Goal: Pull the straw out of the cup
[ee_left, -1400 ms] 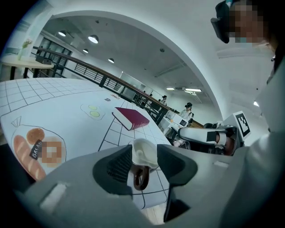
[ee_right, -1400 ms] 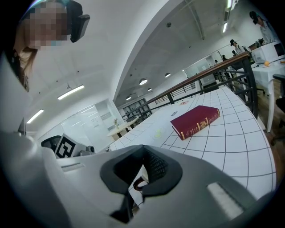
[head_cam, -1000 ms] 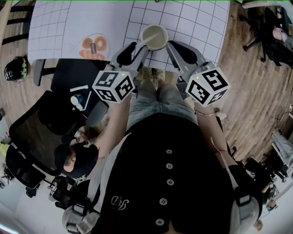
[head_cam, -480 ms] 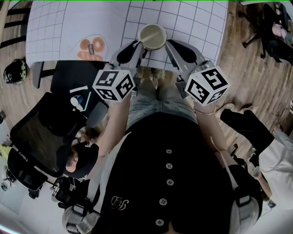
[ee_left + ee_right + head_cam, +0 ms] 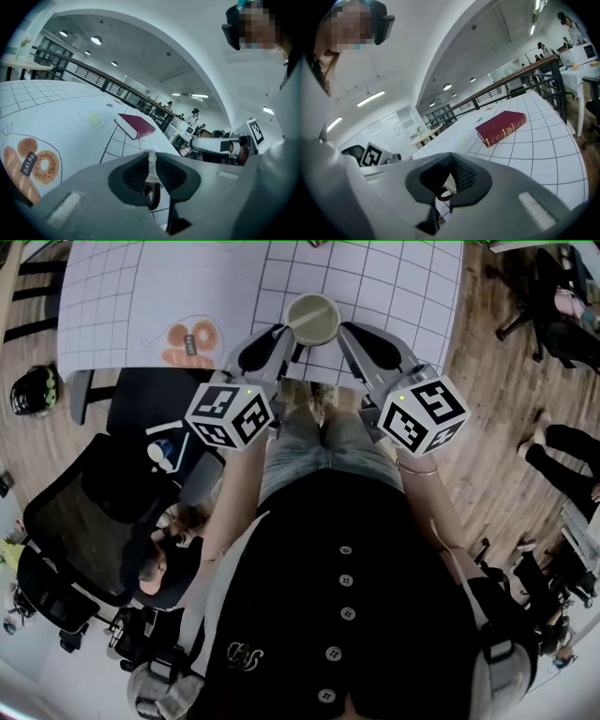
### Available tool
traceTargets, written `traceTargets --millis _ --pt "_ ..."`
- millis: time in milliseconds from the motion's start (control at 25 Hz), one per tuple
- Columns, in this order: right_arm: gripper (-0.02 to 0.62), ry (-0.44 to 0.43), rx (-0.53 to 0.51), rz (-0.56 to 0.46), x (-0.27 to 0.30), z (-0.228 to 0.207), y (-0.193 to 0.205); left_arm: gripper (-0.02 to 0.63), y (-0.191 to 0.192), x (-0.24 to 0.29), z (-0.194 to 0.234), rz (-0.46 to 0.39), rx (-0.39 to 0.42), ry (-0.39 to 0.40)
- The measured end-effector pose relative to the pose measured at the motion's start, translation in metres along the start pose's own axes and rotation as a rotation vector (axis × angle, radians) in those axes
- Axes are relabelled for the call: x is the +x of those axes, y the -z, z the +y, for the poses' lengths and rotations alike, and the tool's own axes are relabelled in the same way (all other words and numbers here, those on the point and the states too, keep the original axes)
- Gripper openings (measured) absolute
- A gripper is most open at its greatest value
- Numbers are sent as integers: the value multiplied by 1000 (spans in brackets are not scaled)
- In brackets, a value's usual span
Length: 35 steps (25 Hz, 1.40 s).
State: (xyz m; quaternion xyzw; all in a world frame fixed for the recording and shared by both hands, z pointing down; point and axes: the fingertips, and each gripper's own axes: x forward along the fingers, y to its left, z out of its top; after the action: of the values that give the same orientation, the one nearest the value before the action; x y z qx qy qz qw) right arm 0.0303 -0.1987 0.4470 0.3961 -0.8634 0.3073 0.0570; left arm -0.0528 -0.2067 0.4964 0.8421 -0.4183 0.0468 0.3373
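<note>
I hold both tools tilted slightly down at the cup [image 5: 312, 317]. The left gripper [image 5: 289, 337] has just been closing and pinches the straw [image 5: 151, 165] (thin, white), while the right gripper [image 5: 345, 332] clamps the rim.

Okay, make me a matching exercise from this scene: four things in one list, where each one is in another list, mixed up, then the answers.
Things:
1. straw
2. cup
3. red book
4. bread drawing

Places:
A. printed on the gridded table, left of the cup
B. lying flat on the table, farther out
C. pinched between the left gripper's jaws
D. standing upright at the table's near edge

Pairs: 1-C, 2-D, 3-B, 4-A.

Note: the left gripper's jaws have just been closing, with the straw between them.
</note>
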Motion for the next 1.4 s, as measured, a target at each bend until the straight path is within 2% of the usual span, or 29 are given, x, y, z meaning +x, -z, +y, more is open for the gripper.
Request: traceTargets --millis 440,880,1400 --pt "0 -2 -40 -47 -3 8 -22 41 -22 -10 -8 -20 56 21" --pt "0 -5 -94 -121 -4 15 -61 41 -51 -21 -21 -72 97 55" --pt "0 -10 -174 -191 -6 25 -114 40 -123 -26 -43 -232 162 114"
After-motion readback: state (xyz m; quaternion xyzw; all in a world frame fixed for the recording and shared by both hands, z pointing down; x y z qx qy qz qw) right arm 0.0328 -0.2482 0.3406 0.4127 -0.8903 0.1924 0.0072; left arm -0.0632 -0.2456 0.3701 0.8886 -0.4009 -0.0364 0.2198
